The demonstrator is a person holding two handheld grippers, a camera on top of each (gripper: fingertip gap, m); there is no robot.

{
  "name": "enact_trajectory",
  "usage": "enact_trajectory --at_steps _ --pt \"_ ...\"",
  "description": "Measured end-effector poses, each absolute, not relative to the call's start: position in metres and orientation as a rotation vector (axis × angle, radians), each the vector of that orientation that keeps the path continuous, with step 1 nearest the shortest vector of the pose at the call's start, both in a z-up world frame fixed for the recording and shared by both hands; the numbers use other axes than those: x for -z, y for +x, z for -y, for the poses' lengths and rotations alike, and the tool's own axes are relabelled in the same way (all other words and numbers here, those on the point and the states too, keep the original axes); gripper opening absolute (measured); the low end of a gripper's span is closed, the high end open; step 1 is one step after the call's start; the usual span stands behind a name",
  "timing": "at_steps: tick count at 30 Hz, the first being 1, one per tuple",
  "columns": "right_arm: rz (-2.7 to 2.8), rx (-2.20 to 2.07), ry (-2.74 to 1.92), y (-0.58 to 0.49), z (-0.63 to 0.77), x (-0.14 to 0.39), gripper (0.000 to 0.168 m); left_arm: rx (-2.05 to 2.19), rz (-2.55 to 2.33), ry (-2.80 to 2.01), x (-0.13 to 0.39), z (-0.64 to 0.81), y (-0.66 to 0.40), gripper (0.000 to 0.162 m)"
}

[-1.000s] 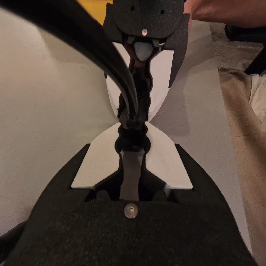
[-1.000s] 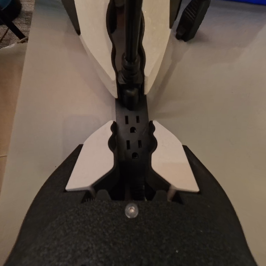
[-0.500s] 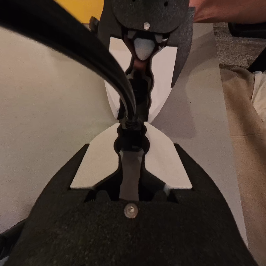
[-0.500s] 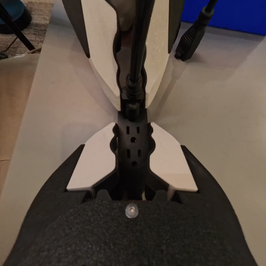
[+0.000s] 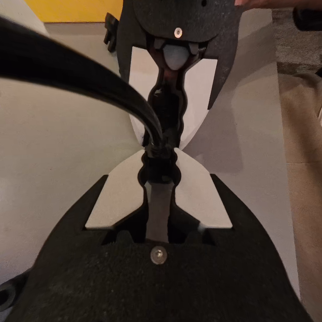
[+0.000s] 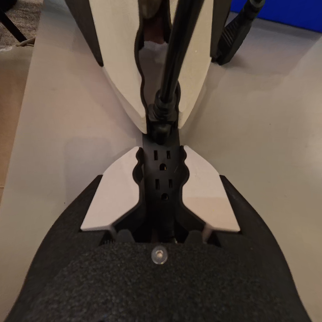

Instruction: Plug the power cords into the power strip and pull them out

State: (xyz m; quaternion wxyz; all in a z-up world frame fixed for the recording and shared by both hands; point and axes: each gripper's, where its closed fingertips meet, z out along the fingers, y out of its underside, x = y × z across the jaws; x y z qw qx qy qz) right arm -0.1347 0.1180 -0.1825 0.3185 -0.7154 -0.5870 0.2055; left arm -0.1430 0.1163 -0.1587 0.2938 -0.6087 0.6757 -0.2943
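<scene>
My left gripper (image 5: 159,153) is shut on a black plug (image 5: 157,167). Its thick black cord (image 5: 87,83) arcs up and off to the left. My right gripper (image 6: 161,148) is shut on the sides of a black power strip (image 6: 162,176), which shows two empty outlets. The two grippers face each other tip to tip. In the right wrist view the left gripper (image 6: 162,129) holds the plug (image 6: 160,129) at the strip's far outlet; how deep it sits is hidden. In the left wrist view the right gripper (image 5: 163,137) and the strip (image 5: 165,111) lie straight ahead.
All this is on a pale table (image 6: 261,139). A second black plug (image 6: 231,40) lies at the back right in the right wrist view, before a blue surface (image 6: 287,15). The table's edge (image 5: 280,156) runs down the right of the left wrist view, with beige floor beyond. A hand (image 5: 261,3) holds the right gripper. Less than 4 cm separates the two grippers' tips.
Both grippers stay shut on the same things. The views have shifted a little: the cord leans further left, and the second plug has come into the right wrist view.
</scene>
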Motion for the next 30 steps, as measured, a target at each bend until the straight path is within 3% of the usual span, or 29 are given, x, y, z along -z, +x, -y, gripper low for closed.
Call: enact_trajectory --at_steps 30 --pt "1.494 -0.602 -1.879 -0.129 -0.119 0.178 0.042 1.096 -1.572 -1.585 0.143 -0.121 -0.133 0.020"
